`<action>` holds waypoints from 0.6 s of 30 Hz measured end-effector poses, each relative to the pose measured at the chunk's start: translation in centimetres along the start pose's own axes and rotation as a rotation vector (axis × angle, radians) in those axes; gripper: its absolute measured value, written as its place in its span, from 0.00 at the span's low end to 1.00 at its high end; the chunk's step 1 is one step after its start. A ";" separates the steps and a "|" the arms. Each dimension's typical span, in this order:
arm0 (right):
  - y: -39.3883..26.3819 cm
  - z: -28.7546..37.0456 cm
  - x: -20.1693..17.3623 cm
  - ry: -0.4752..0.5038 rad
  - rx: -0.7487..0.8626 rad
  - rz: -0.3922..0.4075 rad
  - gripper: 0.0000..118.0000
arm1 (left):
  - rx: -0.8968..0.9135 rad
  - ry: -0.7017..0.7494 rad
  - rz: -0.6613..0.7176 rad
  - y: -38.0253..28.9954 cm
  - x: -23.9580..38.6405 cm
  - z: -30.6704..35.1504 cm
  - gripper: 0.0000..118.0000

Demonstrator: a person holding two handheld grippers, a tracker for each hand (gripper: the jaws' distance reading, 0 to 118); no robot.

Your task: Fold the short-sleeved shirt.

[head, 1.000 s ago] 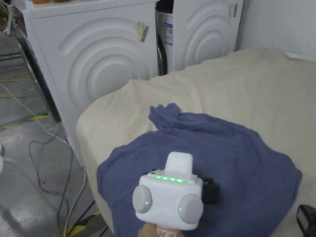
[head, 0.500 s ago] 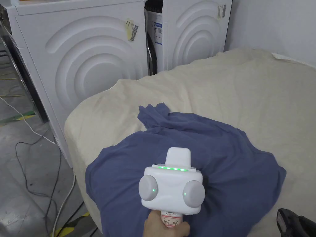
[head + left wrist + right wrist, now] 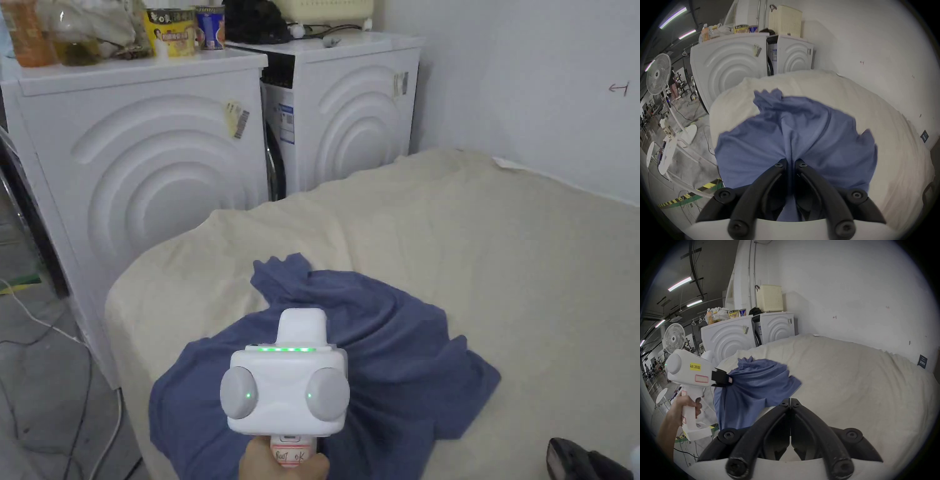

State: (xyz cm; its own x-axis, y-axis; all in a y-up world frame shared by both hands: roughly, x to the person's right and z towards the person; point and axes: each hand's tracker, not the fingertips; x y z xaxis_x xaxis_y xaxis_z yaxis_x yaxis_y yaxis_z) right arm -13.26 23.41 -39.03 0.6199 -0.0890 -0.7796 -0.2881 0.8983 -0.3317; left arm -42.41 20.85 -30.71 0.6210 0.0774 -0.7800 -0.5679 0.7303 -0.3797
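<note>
Left gripper view showed the left gripper (image 3: 791, 162) pinching the blue shirt (image 3: 810, 129) at 6 o'clock; the right gripper (image 3: 790, 403) had jaws closed, empty.

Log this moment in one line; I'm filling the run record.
left gripper: shut on blue shirt, lifting a bunch | right gripper: shut, empty | shirt unfolded on cream cover

The shirt (image 3: 381, 356) lies on the bed (image 3: 500, 250), near the bed's corner closest to the two washing machines (image 3: 156, 175). The machines stand side by side just beyond that corner. The left gripper (image 3: 791, 162) sits over the shirt's near part, the right gripper (image 3: 790, 403) over the bed beside the shirt.
</note>
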 end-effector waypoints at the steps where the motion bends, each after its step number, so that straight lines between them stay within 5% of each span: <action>1: 0.2 0.6 0.1 -0.010 0.014 -0.003 0.00 | 0.032 0.012 -0.006 0.3 0.1 1.0 0.07; 6: 0.9 4.2 1.3 -0.045 0.075 -0.053 0.00 | 0.204 0.041 -0.155 3.6 2.4 7.2 0.07; 18: 0.8 15.3 7.2 -0.254 0.230 -0.133 0.00 | 0.532 -0.253 -0.233 10.0 11.1 24.4 0.07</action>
State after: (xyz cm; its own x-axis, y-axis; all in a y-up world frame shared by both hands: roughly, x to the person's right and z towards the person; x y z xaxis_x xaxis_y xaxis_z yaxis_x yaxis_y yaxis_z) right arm 2.14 30.10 -36.73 0.8109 -0.1280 -0.5710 -0.0385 0.9620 -0.2704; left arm -28.04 45.53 -31.03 0.8412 -0.0138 -0.5406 -0.0967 0.9797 -0.1756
